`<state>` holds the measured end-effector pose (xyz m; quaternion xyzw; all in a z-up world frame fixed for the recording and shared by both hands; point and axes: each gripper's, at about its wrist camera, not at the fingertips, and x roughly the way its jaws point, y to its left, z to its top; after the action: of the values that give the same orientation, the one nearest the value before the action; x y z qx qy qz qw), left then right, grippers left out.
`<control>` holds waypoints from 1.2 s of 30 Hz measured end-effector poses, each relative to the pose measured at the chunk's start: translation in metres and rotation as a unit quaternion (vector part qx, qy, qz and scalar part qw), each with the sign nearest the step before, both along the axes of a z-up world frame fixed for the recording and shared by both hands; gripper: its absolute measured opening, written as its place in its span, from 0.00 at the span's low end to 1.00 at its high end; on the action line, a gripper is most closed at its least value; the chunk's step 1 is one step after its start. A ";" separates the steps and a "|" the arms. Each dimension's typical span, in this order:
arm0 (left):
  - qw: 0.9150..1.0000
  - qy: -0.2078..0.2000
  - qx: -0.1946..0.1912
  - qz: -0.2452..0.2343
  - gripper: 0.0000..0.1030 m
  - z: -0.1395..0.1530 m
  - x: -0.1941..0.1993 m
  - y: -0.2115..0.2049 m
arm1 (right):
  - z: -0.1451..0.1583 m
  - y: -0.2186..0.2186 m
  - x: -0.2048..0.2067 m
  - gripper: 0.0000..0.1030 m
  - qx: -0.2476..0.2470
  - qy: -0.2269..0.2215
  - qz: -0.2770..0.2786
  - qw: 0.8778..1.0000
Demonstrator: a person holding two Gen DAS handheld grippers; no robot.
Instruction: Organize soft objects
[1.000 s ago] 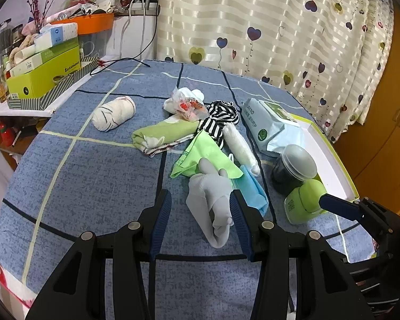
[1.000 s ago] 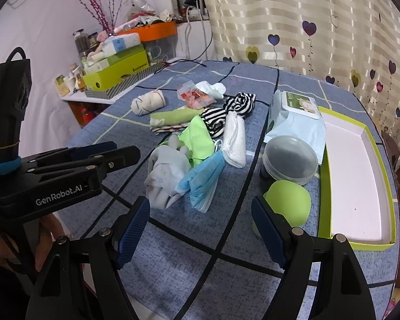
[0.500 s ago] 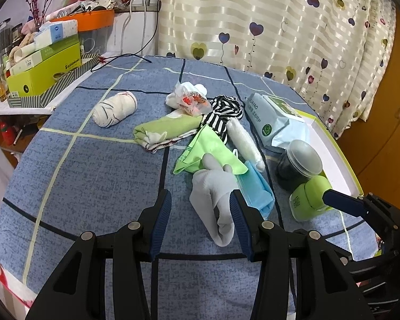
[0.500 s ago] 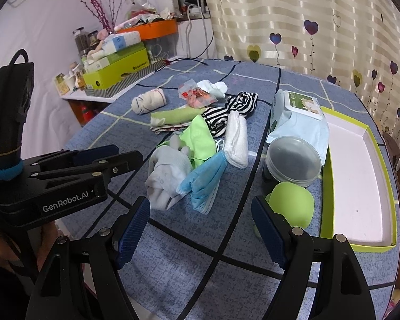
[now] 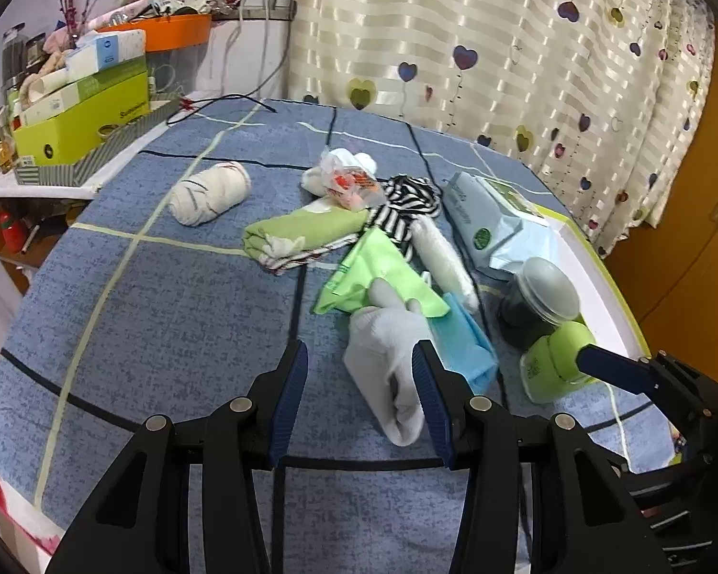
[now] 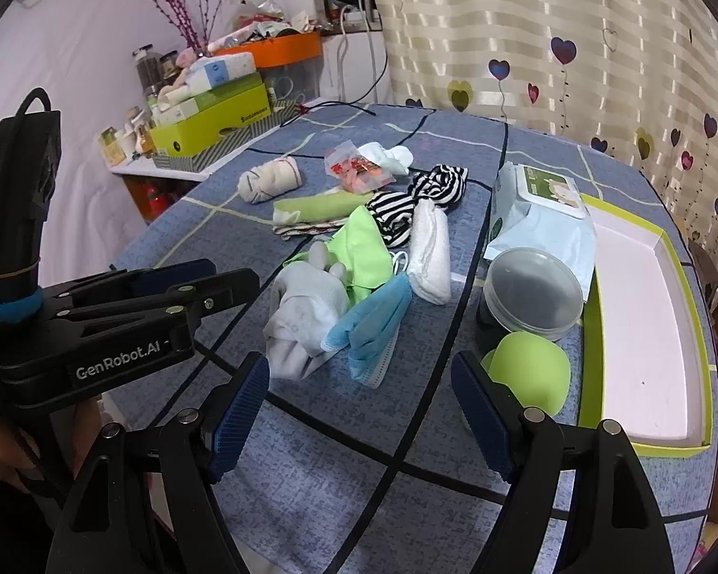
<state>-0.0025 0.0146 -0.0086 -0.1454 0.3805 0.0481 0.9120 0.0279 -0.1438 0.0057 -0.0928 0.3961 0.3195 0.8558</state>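
Note:
A pale grey glove (image 5: 383, 349) (image 6: 306, 315) lies on the blue checked cloth, with a blue face mask (image 5: 464, 344) (image 6: 373, 325) against its right side and a light green cloth (image 5: 378, 272) behind it. My left gripper (image 5: 359, 382) is open. The glove shows in the gap near the right pad, and nothing is pinched. In the right wrist view the left gripper (image 6: 234, 282) hovers just left of the glove. My right gripper (image 6: 359, 406) stands wide open over bare cloth in front of the mask.
Farther back lie a white rolled towel (image 5: 445, 258), a striped cloth (image 5: 407, 201), a green folded towel (image 5: 301, 234), a rolled sock (image 5: 210, 193) and a snack bag (image 5: 344, 182). On the right: wipes pack (image 6: 536, 220), dark jar (image 6: 531, 296), green tub (image 6: 531, 368), white tray (image 6: 646, 311).

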 end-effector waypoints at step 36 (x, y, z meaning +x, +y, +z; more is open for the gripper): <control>0.996 -0.018 -0.089 -0.012 0.46 -0.010 -0.001 0.035 | -0.023 0.046 0.044 0.36 -0.070 0.015 -0.008 0.997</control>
<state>-0.0039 0.0499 -0.0189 -0.2221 0.3686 0.0009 0.9027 0.0719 -0.0973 -0.0178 -0.1441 0.4312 0.2854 0.8437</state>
